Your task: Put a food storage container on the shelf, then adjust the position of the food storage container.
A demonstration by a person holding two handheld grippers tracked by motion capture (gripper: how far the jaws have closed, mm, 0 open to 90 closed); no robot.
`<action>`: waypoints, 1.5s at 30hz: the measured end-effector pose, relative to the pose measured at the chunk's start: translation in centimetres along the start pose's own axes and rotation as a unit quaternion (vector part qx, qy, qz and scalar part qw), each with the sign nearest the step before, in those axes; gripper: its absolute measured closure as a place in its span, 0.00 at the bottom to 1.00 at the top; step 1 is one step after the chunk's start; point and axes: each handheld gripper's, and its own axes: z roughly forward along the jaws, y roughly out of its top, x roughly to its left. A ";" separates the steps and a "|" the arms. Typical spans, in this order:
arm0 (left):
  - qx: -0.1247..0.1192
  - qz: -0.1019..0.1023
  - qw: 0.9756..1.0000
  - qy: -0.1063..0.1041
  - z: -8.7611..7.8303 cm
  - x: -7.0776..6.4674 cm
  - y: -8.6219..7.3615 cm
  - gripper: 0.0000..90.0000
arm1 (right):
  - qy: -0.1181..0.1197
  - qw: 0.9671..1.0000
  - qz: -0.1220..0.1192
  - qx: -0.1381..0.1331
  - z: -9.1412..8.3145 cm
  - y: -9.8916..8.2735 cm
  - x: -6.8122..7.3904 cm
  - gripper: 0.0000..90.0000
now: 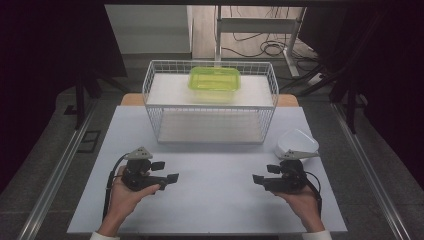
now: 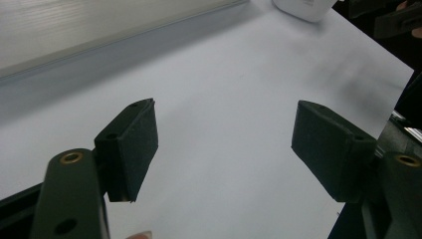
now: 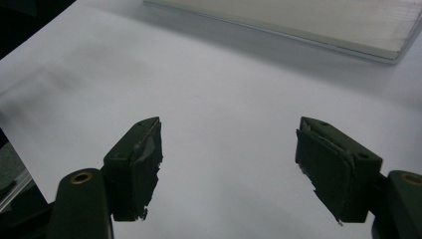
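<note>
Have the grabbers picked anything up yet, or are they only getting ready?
Only getting ready. Nothing looks done: the green box sits on top of the wire rack, and the white bowl rests on the table just beyond the right gripper. The left gripper and the right one are both open, holding nothing. All the picking up is left.

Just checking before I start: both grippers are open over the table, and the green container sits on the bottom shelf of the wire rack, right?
Not quite. The high view shows the green container on the top shelf of the wire rack. Left gripper and right gripper are open.
</note>
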 end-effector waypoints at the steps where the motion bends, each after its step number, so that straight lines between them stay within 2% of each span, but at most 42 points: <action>1: 0.000 0.002 1.000 0.000 -0.1 -0.1 0.0 0.29 | -0.001 1.000 -0.001 -0.001 0.0 0.0 0.1 0.30; 6: -0.006 0.004 1.000 -0.003 -0.6 -0.4 0.1 0.28 | -0.006 1.000 -0.005 0.000 -0.2 0.0 0.8 0.30; 10: -0.005 0.001 1.000 -0.004 -0.7 -0.2 0.0 0.28 | -0.012 1.000 -0.002 0.003 -0.2 -0.1 0.7 0.31; 15: 0.008 -0.009 1.000 0.001 -0.5 0.5 -0.3 0.27 | -0.017 1.000 0.002 0.003 -0.2 0.0 0.0 0.33; 20: 0.019 -0.013 1.000 0.005 0.0 0.5 -0.7 0.27 | -0.024 1.000 0.004 0.016 -0.5 0.2 -1.1 0.39; 26: 0.029 -0.011 0.999 0.004 0.3 0.5 -1.1 0.27 | -0.041 0.999 0.021 0.010 -1.8 1.3 -3.3 0.56; 31: 0.029 -0.014 0.999 0.002 0.3 0.8 -1.0 0.27 | -0.063 0.997 0.033 0.021 -2.5 3.4 -6.1 0.75; 35: 0.027 -0.017 1.000 0.002 0.4 1.1 -1.0 0.27 | -0.088 0.995 0.028 0.036 -2.9 5.1 -8.0 0.86; 38: 0.034 -0.017 0.999 0.000 0.6 1.3 -1.2 0.27 | -0.103 0.993 0.039 0.047 -3.0 6.3 -9.7 0.92; 41: 0.037 -0.017 0.999 -0.001 0.9 1.4 -1.2 0.27 | -0.120 0.990 0.040 0.055 -3.1 7.2 -11.3 0.97; 43: 0.041 -0.018 0.999 -0.001 1.1 1.6 -1.3 0.27 | -0.128 0.989 0.039 0.059 -3.1 7.5 -12.4 0.99; 45: 0.042 -0.019 0.999 -0.001 1.2 1.7 -1.3 0.27 | -0.137 0.988 0.049 0.059 -3.2 7.7 -13.7 0.99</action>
